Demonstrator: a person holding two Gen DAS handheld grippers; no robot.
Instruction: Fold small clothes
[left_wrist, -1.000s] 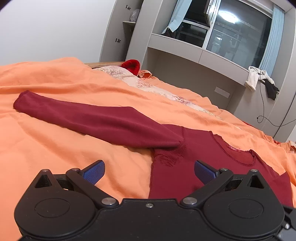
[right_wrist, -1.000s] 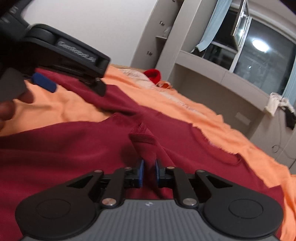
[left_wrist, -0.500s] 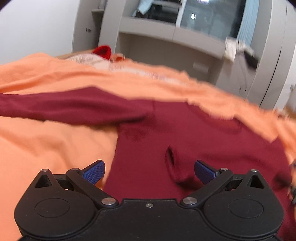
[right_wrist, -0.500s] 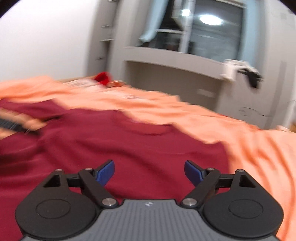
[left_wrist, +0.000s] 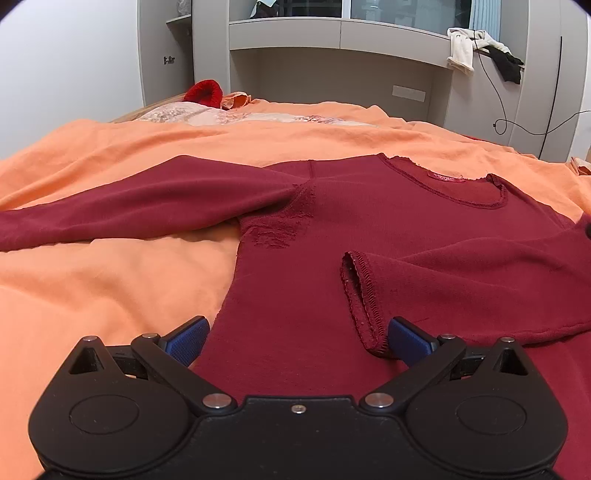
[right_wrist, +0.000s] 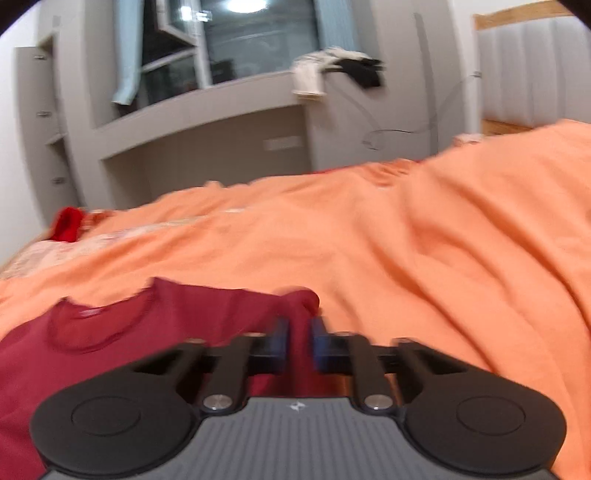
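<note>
A dark red long-sleeved shirt lies flat on the orange bedspread. One sleeve stretches out to the left. The other sleeve is folded across the chest, its cuff lying just inside the right finger of my left gripper. That gripper hovers open over the shirt's lower body, holding nothing. In the blurred right wrist view, my right gripper is closing, and its blue pads pinch a raised fold of the shirt at its right shoulder edge.
A red knitted item and a floral pillow lie at the bed's far end. Behind stands a grey window shelf unit with draped clothes and a hanging cable. Bare bedspread spreads right of the shirt.
My right gripper let go of the sleeve cuff, opened, swung right and closed on the shoulder edge. The sleeve now lies across the chest. My left gripper shifted right over the shirt body, still open.
</note>
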